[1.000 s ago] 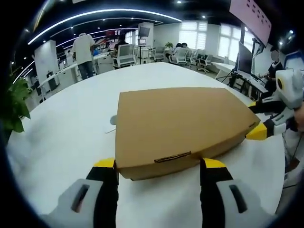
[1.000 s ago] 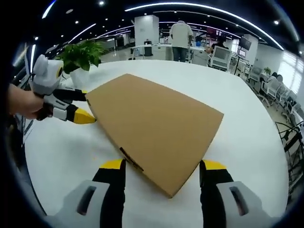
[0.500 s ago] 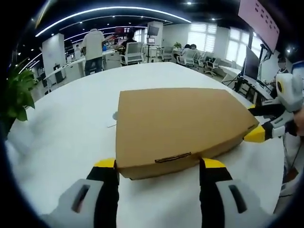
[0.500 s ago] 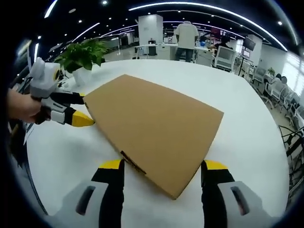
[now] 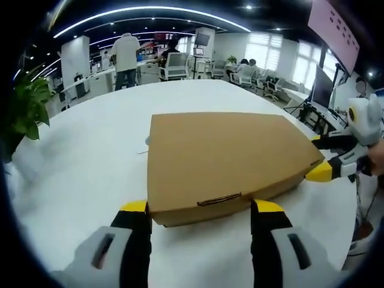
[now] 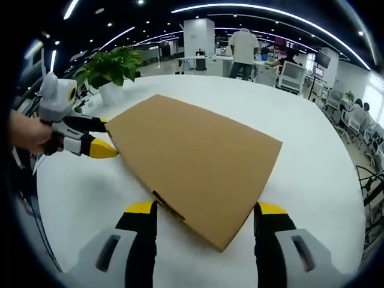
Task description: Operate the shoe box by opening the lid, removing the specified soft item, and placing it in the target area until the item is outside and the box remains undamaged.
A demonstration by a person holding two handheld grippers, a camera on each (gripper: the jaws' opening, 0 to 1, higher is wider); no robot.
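both grippers stand with jaws spread wide: the left gripper [image 5: 202, 207] straddles one short edge of the flat brown cardboard shoe box [image 5: 225, 157], the right gripper [image 6: 204, 209] a corner of it. lid closed, the box lies on the white round tabletop [image 5: 90, 156], bare white surface all around, a potted green plant [image 6: 110, 71] near the far rim.

shoe box [image 5: 228, 159]: lid shut, contents hidden | potted plant [image 5: 24, 114]: cut off at edge
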